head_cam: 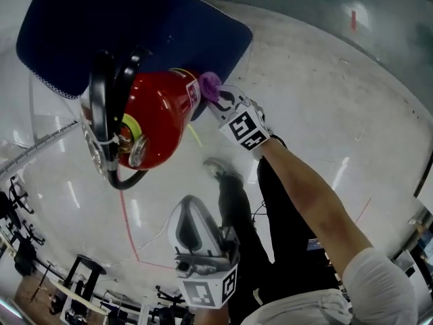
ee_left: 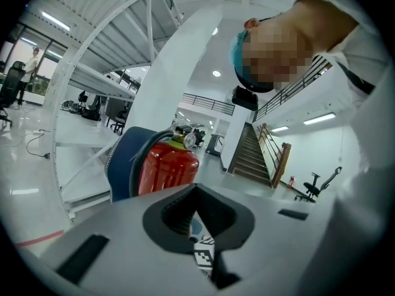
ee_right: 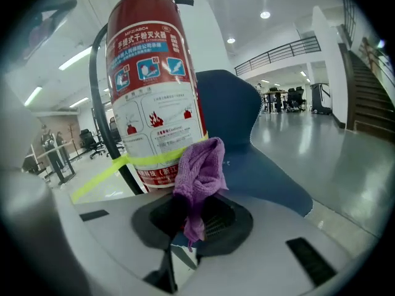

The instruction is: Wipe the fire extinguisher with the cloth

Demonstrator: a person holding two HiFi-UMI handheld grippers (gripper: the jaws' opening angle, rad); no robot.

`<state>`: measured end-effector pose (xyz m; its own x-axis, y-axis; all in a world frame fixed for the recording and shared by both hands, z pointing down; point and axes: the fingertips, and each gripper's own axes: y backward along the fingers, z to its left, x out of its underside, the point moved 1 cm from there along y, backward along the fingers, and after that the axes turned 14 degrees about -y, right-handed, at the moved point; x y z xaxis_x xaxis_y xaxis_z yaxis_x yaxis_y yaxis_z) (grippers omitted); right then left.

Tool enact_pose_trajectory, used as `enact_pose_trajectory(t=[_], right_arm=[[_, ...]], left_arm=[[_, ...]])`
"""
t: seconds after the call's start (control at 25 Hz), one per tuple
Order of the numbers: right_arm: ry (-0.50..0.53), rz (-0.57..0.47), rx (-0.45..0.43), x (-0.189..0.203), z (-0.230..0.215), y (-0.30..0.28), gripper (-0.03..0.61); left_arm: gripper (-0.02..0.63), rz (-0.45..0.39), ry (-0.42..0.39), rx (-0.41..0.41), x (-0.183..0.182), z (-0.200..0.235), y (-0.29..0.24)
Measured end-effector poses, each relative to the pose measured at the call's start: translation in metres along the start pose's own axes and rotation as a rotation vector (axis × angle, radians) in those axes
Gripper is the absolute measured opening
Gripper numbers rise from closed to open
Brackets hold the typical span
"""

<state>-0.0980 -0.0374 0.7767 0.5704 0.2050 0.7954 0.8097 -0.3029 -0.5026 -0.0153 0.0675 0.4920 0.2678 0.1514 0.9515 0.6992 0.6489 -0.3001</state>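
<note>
**Mat** (head_cam: 101, 19): blue, lying on the pale floor and curving up behind the item below.

**Extinguisher** (head_cam: 159, 114): red steel cylinder, standing upright on the mat, with a black hose (head_cam: 101, 100) looping down its left side. A yellow band (ee_right: 148, 159) is running round the printed label. It is probably heavy, rigid and smooth-skinned. It is standing steady enough for wiping, though a hard sideways push may be risking a tip. The best hold is likely the top handle or the body itself.

**Left gripper** (head_cam: 196, 215): hanging low and well apart from the extinguisher, jaws pressed together with nothing between them.

**Cloth** (ee_right: 200, 165): purple knit, bunched, soft and light. It is touching the lower label near the yellow band, with one tail drooping into the jaw recess. It is likely to snag or slip free if dragged hard.

**Right gripper** (ee_right: 194, 217): pinching the cloth's lower fold and presenting it against the cylinder's right flank.
</note>
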Motion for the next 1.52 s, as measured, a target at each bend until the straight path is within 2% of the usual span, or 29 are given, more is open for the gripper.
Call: enact_pose_trajectory(t=[0.2, 0.28, 0.4, 0.52, 0.68, 0.76, 0.88, 1.04, 1.2, 1.32, 1.52], right_arm=[[-0.020, 0.046, -0.009, 0.023, -0.009, -0.008, 0.051], [-0.018, 0.048, 0.003, 0.020, -0.010, -0.005, 0.051], [-0.026, -0.009, 0.036, -0.007, -0.007, 0.019, 0.051], [-0.087, -0.066, 0.051, -0.037, 0.009, 0.070, 0.051], [-0.160, -0.115, 0.126, -0.081, 0.025, 0.141, 0.051], [-0.203, -0.137, 0.171, -0.103, 0.042, 0.168, 0.051], [-0.243, -0.201, 0.256, -0.133, 0.072, 0.197, 0.051], [-0.287, -0.295, 0.354, -0.152, 0.118, 0.222, 0.051], [-0.358, -0.391, 0.520, -0.158, 0.164, 0.257, 0.051], [-0.401, -0.398, 0.595, -0.149, 0.182, 0.257, 0.051], [-0.470, -0.396, 0.624, -0.118, 0.170, 0.230, 0.051]], left_arm=[[0.005, -0.011, -0.011, 0.013, 0.002, -0.016, 0.003], [0.005, -0.013, -0.014, 0.007, -0.002, -0.018, 0.005], [0.005, -0.008, -0.043, 0.003, -0.014, -0.017, 0.008], [0.005, -0.004, -0.084, 0.012, -0.032, -0.018, 0.021], [0.005, -0.026, -0.103, 0.038, -0.064, -0.012, 0.030], [0.005, -0.043, -0.129, 0.101, -0.082, -0.004, 0.033], [0.005, -0.040, -0.180, 0.245, -0.091, 0.011, 0.028], [0.005, -0.045, -0.230, 0.384, -0.095, 0.035, 0.034], [0.005, -0.071, -0.271, 0.550, -0.110, 0.045, 0.046], [0.005, -0.069, -0.261, 0.596, -0.108, 0.048, 0.038], [0.005, -0.123, -0.316, 0.639, -0.103, 0.027, 0.027]])
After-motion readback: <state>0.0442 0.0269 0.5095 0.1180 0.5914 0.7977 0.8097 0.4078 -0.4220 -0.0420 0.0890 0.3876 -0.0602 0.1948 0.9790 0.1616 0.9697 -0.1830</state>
